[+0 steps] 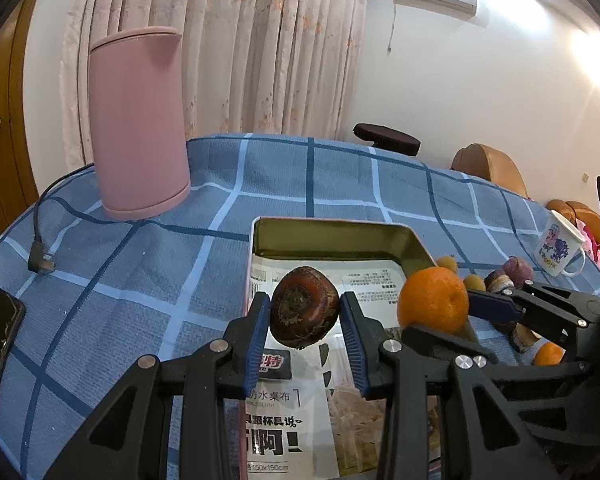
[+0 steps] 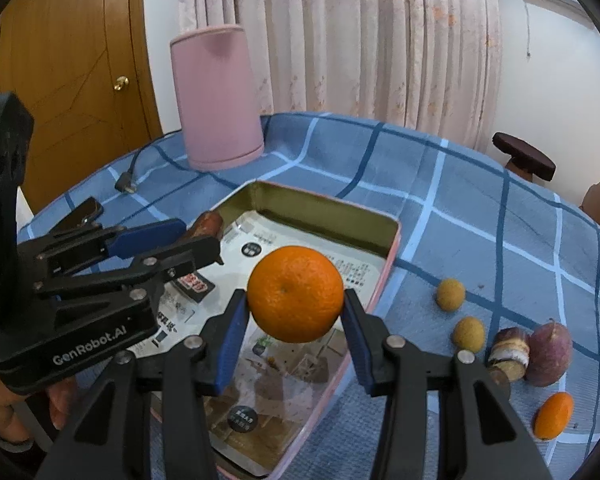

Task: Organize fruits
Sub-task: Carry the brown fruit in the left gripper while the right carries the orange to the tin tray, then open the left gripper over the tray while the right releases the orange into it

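My left gripper [image 1: 305, 312] is shut on a dark brown round fruit [image 1: 304, 312] and holds it above the rectangular tin tray [image 1: 332, 236]. My right gripper [image 2: 295, 304] is shut on an orange [image 2: 295, 294] and holds it above the same tray [image 2: 324, 208]. The orange also shows in the left wrist view [image 1: 434, 300], to the right of the brown fruit. The brown fruit shows partly in the right wrist view [image 2: 208, 224], behind the left gripper [image 2: 196, 236]. The tray is lined with printed paper and holds no fruit.
On the blue checked cloth right of the tray lie two small yellow fruits [image 2: 451, 295], a purple fruit [image 2: 548, 354], a cut brown piece [image 2: 508, 350] and a small orange [image 2: 554, 416]. A pink kettle [image 2: 216, 100], its plug [image 1: 40, 264], a phone [image 1: 0, 332] and a mug [image 1: 558, 246] stand around.
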A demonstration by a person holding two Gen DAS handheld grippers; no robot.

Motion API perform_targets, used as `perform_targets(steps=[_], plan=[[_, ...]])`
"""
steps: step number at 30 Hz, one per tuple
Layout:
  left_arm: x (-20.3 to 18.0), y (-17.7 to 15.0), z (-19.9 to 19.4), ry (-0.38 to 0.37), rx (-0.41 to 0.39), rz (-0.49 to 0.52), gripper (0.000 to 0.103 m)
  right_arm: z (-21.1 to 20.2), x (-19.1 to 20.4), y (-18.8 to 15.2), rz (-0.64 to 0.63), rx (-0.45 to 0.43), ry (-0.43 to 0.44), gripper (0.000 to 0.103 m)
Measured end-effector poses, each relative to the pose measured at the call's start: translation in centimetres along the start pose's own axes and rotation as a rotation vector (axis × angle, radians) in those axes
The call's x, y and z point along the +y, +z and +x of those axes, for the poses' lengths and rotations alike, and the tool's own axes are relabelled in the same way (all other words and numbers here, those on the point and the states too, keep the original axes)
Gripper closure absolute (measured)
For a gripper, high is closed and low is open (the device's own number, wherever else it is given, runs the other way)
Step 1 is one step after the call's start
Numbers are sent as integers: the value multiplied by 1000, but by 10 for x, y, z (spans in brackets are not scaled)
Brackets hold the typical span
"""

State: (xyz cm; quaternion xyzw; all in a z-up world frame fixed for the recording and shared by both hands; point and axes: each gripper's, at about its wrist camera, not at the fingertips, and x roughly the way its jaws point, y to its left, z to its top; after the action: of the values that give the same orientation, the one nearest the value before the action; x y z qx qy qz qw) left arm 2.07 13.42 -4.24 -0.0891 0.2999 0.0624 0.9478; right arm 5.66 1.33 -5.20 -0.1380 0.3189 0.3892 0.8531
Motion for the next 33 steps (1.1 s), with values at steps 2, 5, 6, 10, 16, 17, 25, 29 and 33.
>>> perform_targets(steps=[2,5,6,10,16,17,25,29,33], plan=[[1,-1,1,0,8,-1,65,3,2,-1,-9,7,4,53],[2,-3,2,3,18,0,65,5,5,-2,-21,15,2,53],[2,-4,3,3,23,0,65,5,5,-2,-24,17,3,53],[2,-4,4,7,29,5,65,7,8,-2,-39,23,1,52],[2,-5,-5,3,28,-18,60,-4,12,-2,-45,-3,-4,35],[1,-5,-9,-2,23,-17,55,-10,11,-3,-42,-13,-3,34],[-34,-7,-29,-49,-18,31,38,-69,-43,-37,75,-51,-107,28],[-63,-9,-29,-100,-12,69,38,-93,-76,-69,152,-9,-229,27],[-92,-11,-24,-143,9,111,38,-97,-96,-91,201,35,-256,27]])
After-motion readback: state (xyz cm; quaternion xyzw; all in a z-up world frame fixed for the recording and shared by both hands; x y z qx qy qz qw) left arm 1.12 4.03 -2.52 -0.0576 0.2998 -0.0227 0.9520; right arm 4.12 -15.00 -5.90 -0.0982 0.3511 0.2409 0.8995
